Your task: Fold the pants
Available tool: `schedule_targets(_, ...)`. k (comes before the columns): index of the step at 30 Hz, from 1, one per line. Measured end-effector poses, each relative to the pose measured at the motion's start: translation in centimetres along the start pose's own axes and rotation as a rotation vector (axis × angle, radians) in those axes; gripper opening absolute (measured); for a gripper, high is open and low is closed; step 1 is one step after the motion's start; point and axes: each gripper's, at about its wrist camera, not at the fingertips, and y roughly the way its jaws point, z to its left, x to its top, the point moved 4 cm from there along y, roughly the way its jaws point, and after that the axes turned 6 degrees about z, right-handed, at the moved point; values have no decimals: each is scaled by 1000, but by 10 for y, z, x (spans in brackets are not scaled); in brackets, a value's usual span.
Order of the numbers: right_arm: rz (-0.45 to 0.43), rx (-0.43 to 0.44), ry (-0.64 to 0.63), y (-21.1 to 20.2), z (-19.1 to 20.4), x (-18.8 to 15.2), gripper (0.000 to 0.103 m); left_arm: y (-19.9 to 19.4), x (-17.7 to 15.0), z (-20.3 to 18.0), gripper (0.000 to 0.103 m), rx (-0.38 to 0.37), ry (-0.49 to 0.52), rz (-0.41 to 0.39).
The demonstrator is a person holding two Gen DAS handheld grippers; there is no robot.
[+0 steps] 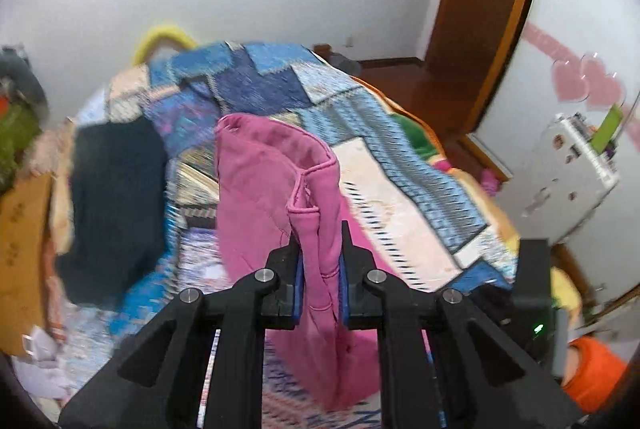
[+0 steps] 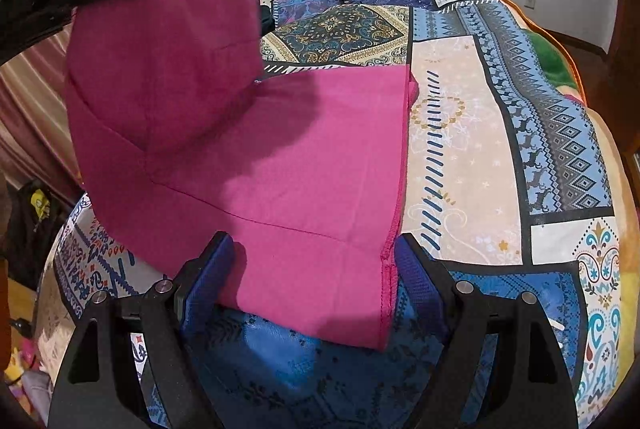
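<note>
Pants lengthwise toward right jaws

Bedspread to the right of the pink pants: flat, bare cloth, open for a pass as far as the green and orange bedding bunched at the far right edge. Far end of bed also open. Left side blocked: lifted part of the pants hangs from the left gripper and fills the upper left of the right wrist view. Dark garment lies on the bed left of the pants. White cabinet stands beside the bed
</note>
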Motion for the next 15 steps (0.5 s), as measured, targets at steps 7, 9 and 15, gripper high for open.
schedule_targets(7, -1, 10, 10, -1, -2, -1, 80, 34, -1, -11, 13, -112, -39, 96)
schedule_targets(9, -1, 13, 13, -1, -2, -1, 80, 41, -5, -17, 13, -122, -26, 115)
schedule_targets(15, 0, 19, 18, -1, -3, -2, 80, 50, -14, -31, 19, -131, 18, 170)
